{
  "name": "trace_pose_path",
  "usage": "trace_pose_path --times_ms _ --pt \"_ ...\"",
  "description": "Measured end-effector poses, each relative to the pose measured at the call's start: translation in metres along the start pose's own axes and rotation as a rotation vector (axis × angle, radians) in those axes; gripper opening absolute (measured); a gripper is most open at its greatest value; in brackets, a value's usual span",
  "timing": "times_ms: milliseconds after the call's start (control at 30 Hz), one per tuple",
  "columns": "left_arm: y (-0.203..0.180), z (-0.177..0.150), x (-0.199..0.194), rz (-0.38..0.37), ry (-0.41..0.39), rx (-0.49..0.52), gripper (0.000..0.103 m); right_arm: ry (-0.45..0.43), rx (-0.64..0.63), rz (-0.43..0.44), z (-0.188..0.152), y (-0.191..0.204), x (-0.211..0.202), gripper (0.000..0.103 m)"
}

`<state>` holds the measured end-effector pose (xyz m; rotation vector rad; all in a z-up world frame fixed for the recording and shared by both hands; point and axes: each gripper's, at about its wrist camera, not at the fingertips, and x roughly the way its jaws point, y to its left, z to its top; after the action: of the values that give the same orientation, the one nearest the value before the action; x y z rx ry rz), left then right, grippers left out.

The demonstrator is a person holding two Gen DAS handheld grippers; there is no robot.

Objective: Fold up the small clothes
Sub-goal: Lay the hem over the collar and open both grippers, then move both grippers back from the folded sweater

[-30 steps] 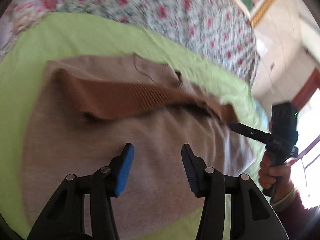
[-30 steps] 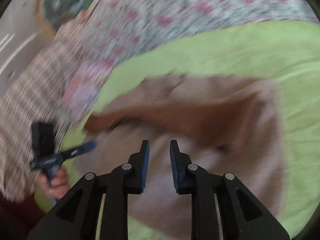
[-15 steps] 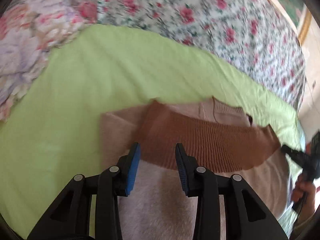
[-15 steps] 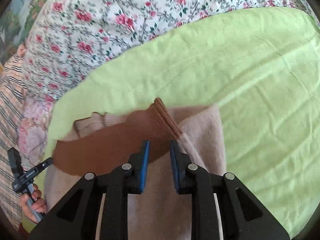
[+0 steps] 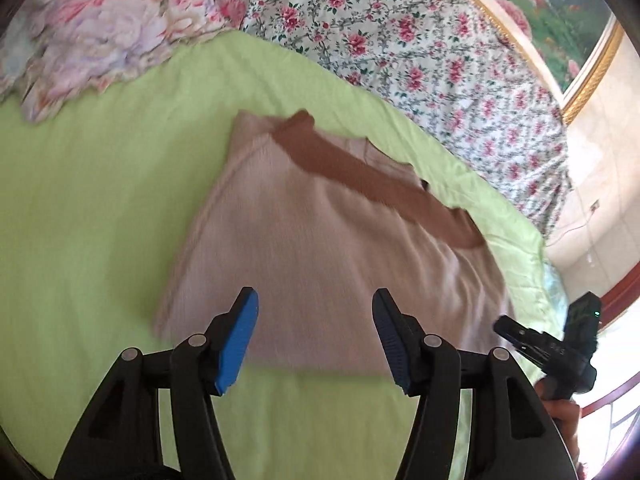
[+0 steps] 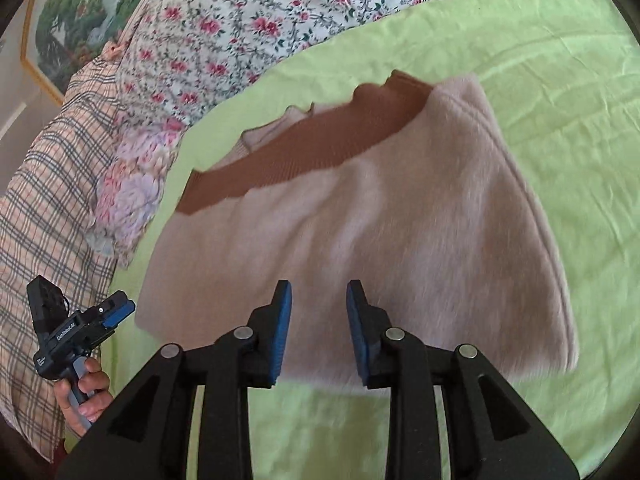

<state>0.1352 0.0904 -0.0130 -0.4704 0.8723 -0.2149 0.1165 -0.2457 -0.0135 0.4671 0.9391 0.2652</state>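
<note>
While both my tongs hang empty, I log: sweater folded on green sheet, ahead of and below both, long axis crosswise, brown hem far. Left tongs wide open; right tongs part open, neither nearer, both tilted down.

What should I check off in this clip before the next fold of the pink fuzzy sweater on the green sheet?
1. Left gripper empty, jaws apart: ok.
2. Right gripper empty, jaws apart: ok.
3. Pink fuzzy sweater with its brown ribbed hem band lies folded on the light green bedsheet: ok.
4. Brown band flat along the far edge: not ok, its end bunches up.
5. Sleeves tucked underneath: cannot tell.
6. Both grippers clear of the sweater: ok.
</note>
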Motion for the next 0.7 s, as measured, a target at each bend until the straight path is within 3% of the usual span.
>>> trace_pose_path --times_ms 100,300,433,700 --pt "0.001 -0.026 -0.012 -0.006 0.023 0.012 0.06 0.009 0.008 0.001 -0.017 0.005 -0.008 0.041" --pt "0.008 -0.056 -0.016 -0.02 0.071 -0.022 0.06 0.009 0.041 0.004 -0.035 0.009 -0.019 0.042" --pt "0.015 -0.058 -0.014 -0.035 0.083 -0.062 0.06 0.01 0.038 0.008 -0.041 0.014 -0.023 0.048" --pt "0.026 -0.054 0.0 -0.042 0.094 -0.14 0.067 0.002 0.065 0.014 -0.044 0.011 -0.024 0.048"
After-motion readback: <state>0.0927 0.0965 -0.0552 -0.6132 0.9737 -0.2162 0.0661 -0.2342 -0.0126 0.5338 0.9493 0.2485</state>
